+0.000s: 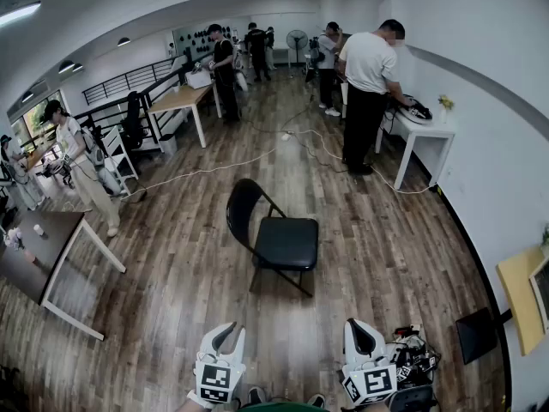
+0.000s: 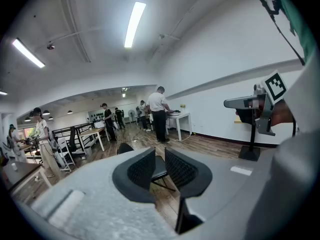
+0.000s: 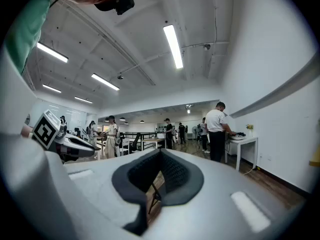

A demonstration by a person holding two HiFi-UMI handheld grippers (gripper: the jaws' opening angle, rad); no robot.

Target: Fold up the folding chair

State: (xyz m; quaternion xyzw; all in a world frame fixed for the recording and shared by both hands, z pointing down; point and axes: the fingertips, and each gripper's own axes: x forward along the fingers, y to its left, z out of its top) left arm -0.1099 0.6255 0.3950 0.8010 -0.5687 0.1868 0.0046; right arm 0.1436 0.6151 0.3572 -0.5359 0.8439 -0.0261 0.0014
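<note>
A black folding chair (image 1: 279,234) stands unfolded on the wooden floor in the middle of the head view, its backrest on the left and its seat toward the right. Both grippers hang at the bottom of that view, well short of the chair and touching nothing. My left gripper (image 1: 225,333) is shut and empty. My right gripper (image 1: 361,331) is shut and empty too. In the left gripper view the chair (image 2: 124,148) shows just beyond the left gripper (image 2: 160,156). In the right gripper view only the chair's legs (image 3: 154,194) show under the right gripper (image 3: 160,156).
A cable (image 1: 206,172) runs across the floor behind the chair. A person (image 1: 367,93) stands at a white table (image 1: 425,140) at the back right. A dark table (image 1: 39,247) stands at the left. A black stand base (image 1: 476,333) and a pile of gear (image 1: 413,350) lie at my right.
</note>
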